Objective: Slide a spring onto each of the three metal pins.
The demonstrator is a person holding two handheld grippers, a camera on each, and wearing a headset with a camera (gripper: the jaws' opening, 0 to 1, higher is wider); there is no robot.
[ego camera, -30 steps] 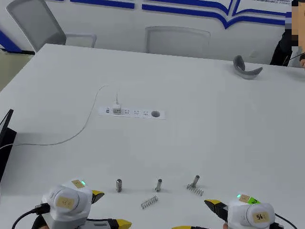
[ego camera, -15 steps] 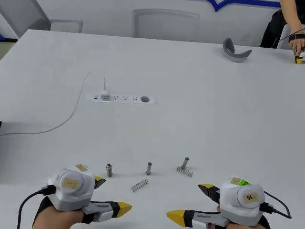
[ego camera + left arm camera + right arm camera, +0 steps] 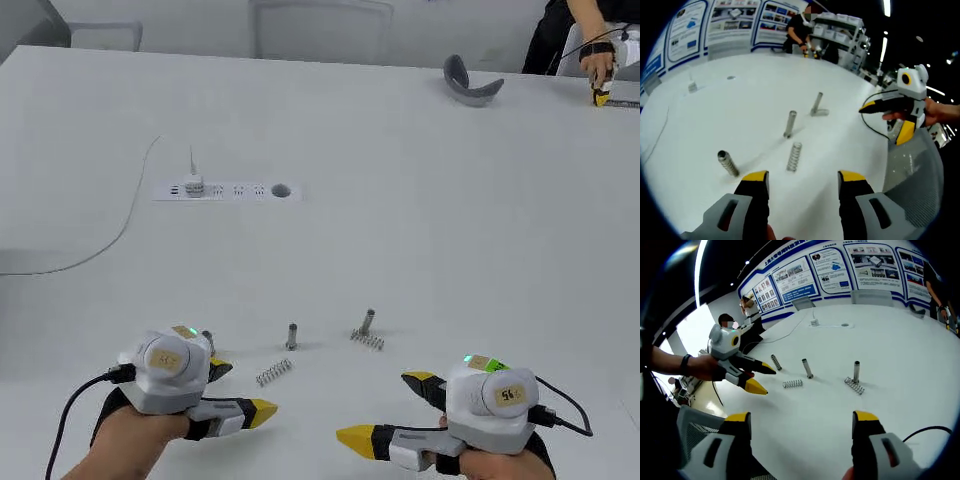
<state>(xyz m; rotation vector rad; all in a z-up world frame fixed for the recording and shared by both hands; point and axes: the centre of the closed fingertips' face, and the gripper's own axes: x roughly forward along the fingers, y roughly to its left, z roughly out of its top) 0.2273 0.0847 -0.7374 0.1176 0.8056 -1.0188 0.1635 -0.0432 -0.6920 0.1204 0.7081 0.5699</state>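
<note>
Three metal pins stand in a row on the white table. The left pin [image 3: 727,162] carries a spring and is half hidden behind my left gripper in the head view. The middle pin [image 3: 292,335] is bare. The right pin [image 3: 367,322] is bare, with a spring [image 3: 367,341] lying at its foot. A loose spring [image 3: 273,372] lies in front of the middle pin. My left gripper [image 3: 242,388] is open just short of the loose spring [image 3: 795,156]. My right gripper [image 3: 383,407] is open and empty, nearer than the right pin [image 3: 856,371].
A power strip [image 3: 228,190] with a plugged-in adapter and a cable lies farther back on the table. A grey curved object [image 3: 470,85] rests at the far right. A person's hand [image 3: 600,70] works at the far right corner. Chairs stand behind the table.
The head camera has tipped down, so the whole scene has shifted up. My left gripper has come closer to the left pin. Both grippers have stayed open, and the pins and springs have not moved.
</note>
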